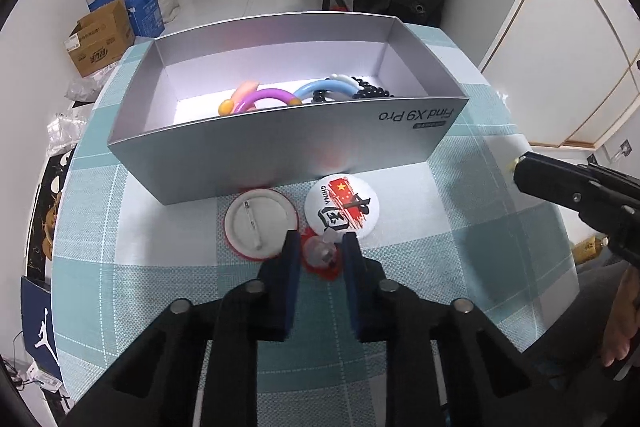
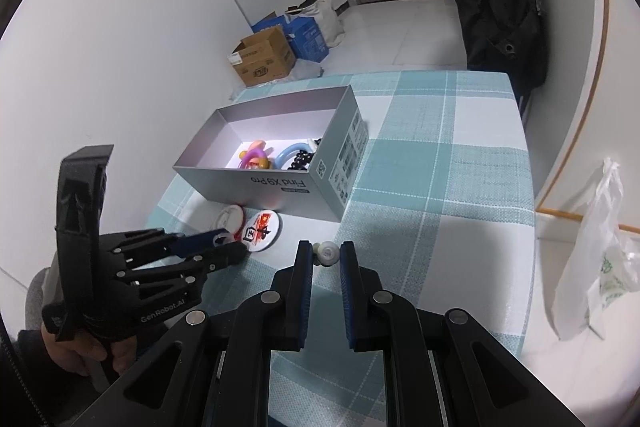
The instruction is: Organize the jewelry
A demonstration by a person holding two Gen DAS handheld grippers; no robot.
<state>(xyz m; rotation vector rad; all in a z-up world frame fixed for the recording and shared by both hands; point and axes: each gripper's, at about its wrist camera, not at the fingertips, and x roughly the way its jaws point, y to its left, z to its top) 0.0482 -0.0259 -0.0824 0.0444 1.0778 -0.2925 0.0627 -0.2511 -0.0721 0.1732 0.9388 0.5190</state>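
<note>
left tongs (image 1: 322, 253): clamped on a small red-rimmed pin (image 1: 320, 259) | right tongs (image 2: 326, 255): clamped on a white bead (image 2: 329, 253) | box (image 1: 280, 155): bracelets (image 1: 260, 99) inside, on checked surface (image 1: 460, 247)

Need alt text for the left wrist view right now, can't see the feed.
The left gripper is shut on a small red-rimmed trinket on the checked tablecloth, just before two round pin badges and an open grey phone box holding bracelets. The right gripper enters from the right.
</note>
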